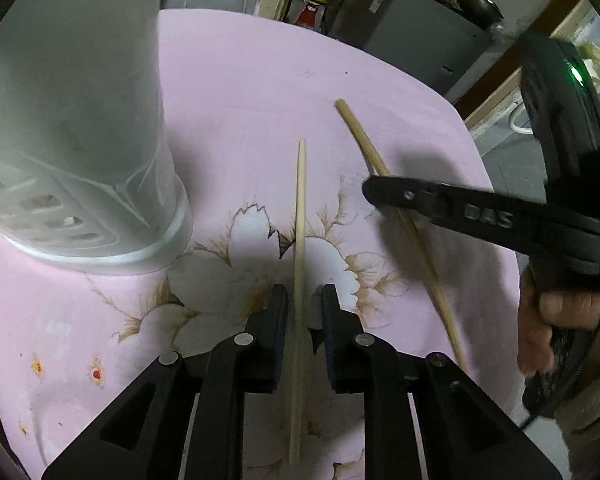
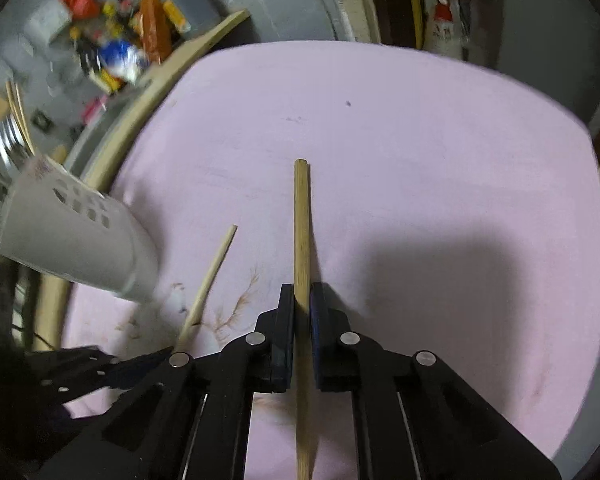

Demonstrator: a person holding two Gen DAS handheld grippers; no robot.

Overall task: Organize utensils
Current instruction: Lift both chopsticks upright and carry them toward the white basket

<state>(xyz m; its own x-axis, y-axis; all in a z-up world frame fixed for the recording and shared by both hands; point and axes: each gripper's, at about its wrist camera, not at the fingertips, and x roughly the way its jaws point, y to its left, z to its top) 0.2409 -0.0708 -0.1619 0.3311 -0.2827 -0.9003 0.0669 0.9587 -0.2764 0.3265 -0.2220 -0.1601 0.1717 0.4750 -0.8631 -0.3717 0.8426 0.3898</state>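
We hold one chopstick (image 1: pixel 299 280) per claw, left claw (image 1: pixel 303 300) loosely, right claw (image 2: pixel 302 300) clamped on its chopstick (image 2: pixel 301 240) (next, we judge: the holder (image 1: pixel 80 140)).

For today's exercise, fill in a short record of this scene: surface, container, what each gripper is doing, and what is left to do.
surface: pink cloth with a flower print
container: white perforated holder, standing at the cloth's left side, fork and sticks inside
left gripper: jaws apart around the thin chopstick, not pressing on it
right gripper: shut on the thick chopstick
left to do: both chopsticks are outside the holder
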